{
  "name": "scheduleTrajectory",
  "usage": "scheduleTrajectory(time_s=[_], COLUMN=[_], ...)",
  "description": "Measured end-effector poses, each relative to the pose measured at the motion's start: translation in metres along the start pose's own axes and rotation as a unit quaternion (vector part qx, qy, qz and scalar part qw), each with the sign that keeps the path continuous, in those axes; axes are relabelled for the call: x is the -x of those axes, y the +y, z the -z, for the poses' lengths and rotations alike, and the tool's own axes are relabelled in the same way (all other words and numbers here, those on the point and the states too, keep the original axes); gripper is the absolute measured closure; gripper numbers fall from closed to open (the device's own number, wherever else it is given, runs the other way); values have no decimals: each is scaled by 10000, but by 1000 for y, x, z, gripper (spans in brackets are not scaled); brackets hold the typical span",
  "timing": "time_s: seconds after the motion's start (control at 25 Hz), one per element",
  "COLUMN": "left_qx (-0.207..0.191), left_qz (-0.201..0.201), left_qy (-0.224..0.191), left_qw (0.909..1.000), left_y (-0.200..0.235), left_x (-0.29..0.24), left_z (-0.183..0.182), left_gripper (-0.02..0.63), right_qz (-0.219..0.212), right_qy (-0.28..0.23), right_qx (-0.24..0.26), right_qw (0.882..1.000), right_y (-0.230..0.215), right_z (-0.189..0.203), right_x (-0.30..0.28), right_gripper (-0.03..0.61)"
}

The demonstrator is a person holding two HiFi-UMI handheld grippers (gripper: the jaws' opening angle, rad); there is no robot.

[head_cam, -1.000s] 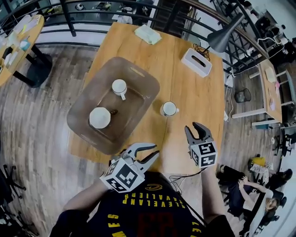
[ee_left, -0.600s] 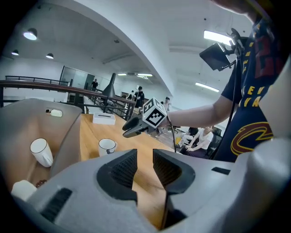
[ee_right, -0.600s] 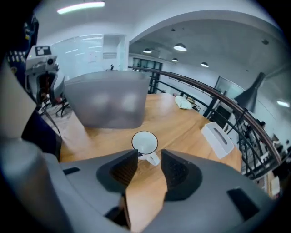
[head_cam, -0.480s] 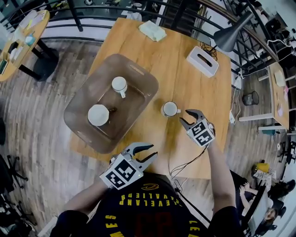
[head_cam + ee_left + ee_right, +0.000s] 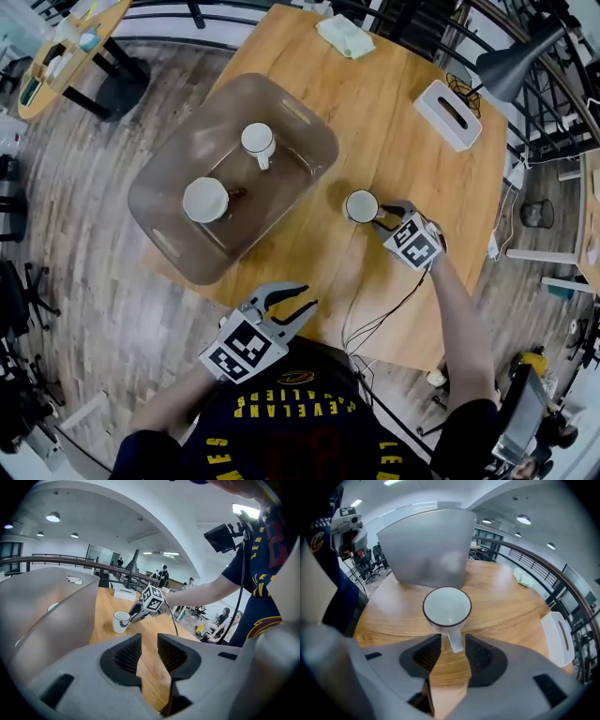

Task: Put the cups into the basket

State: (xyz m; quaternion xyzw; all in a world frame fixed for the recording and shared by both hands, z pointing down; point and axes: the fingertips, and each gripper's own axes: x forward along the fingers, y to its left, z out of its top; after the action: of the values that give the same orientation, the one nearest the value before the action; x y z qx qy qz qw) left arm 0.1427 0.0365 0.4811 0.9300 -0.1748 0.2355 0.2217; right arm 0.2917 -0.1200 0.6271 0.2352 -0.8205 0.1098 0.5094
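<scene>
A translucent brown basket (image 5: 302, 127) stands on the wooden table (image 5: 394, 122), with two white cups (image 5: 258, 141) (image 5: 205, 199) inside it. A third white cup (image 5: 361, 206) stands on the table to the basket's right. My right gripper (image 5: 382, 217) points down at it; its jaws have just been opening. In the right gripper view the cup's handle (image 5: 454, 641) lies between the pads (image 5: 480, 656) with a gap on each side. My left gripper (image 5: 286, 305) hovers at the table's near edge. Its jaws have just been opening and stand a little apart, with nothing between them.
A white tissue box (image 5: 448, 114) sits at the table's far right, below a grey lamp (image 5: 514, 61). A pale green cloth (image 5: 344, 36) lies at the far edge. A black cable (image 5: 375, 319) trails from the right gripper over the near edge. Wood floor surrounds the table.
My right gripper has come down and forward from the near edge to the cup and rolled, so the handle now sits between its jaws. The left gripper has sunk slightly.
</scene>
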Motion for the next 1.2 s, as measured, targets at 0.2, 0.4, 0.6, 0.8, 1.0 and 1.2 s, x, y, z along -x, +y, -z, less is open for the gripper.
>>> scheduleTrajectory(time_s=[0.2, 0.4, 0.6, 0.8, 1.0, 1.2], left_qx=[179, 364, 397, 400, 408, 412], left_qz=[-120, -210, -275, -326, -324, -310], left_qy=[-68, -87, -90, -89, -57, -72], left_qw=[9997, 9991, 9988, 9986, 9986, 9986], left_y=[-5, -6, -8, -8, -11, -11], left_x=[-4, -4, -4, -2, -2, -5], left_z=[4, 11, 11, 14, 18, 18], left_gripper=[520, 520, 520, 520, 520, 520], right_qz=[-262, -281, -132, 200, 398, 553], right_qy=[24, -6, -96, -69, -167, -290], right_qx=[167, 117, 97, 61, -477, -1128], right_qw=[9995, 9995, 9998, 9998, 9979, 9917], right_y=[-3, 2, 13, 13, 19, 29], right_z=[-2, -1, -12, -18, -17, -10], right_x=[-14, -22, -21, -19, -24, -22], right_gripper=[416, 433, 466, 503, 511, 515])
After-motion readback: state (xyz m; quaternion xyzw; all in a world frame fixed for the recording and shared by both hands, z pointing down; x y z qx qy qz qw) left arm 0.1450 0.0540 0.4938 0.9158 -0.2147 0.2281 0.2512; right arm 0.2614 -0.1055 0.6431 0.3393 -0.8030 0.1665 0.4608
